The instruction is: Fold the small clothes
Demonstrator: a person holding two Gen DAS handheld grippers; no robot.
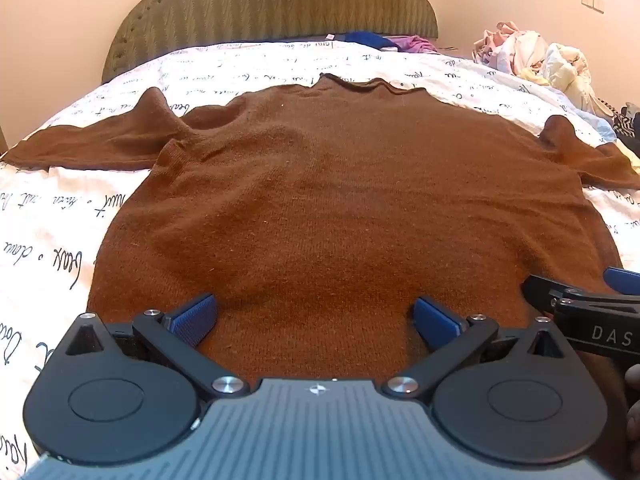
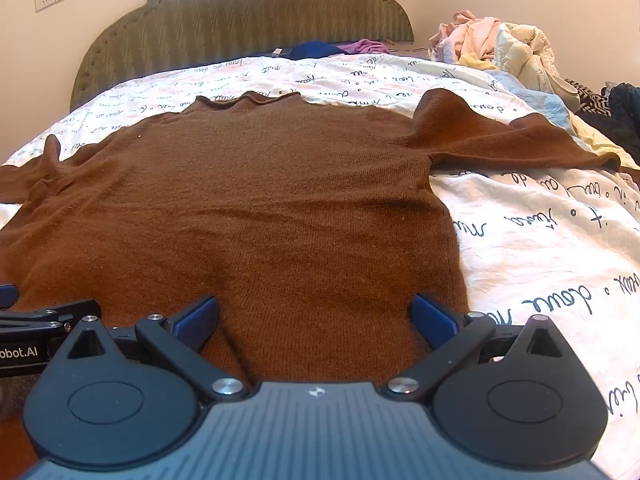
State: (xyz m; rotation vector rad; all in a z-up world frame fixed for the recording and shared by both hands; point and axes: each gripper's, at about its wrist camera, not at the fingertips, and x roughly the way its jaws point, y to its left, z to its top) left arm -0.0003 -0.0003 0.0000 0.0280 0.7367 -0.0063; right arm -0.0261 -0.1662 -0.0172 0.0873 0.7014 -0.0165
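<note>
A sweater (image 1: 320, 200) lies flat on the bed (image 1: 52, 220), neck toward the headboard (image 1: 272, 4), sleeves out to each side. A clothes pile (image 2: 492, 48) sits behind it, right.

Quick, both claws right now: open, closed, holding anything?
Left claw: open, holding nothing, over the brown sweater.
Right claw: open, holding nothing, over the same sweater.

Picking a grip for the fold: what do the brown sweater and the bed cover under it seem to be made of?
Brown sweater: looks like a soft fine knit, perhaps wool; matte, faintly fuzzy, with fine knit ribs and specks of lint showing.
Bed cover: appears a thin woven fabric, maybe cotton; smooth, white, printed with dark script, lying in soft wrinkles.
</note>
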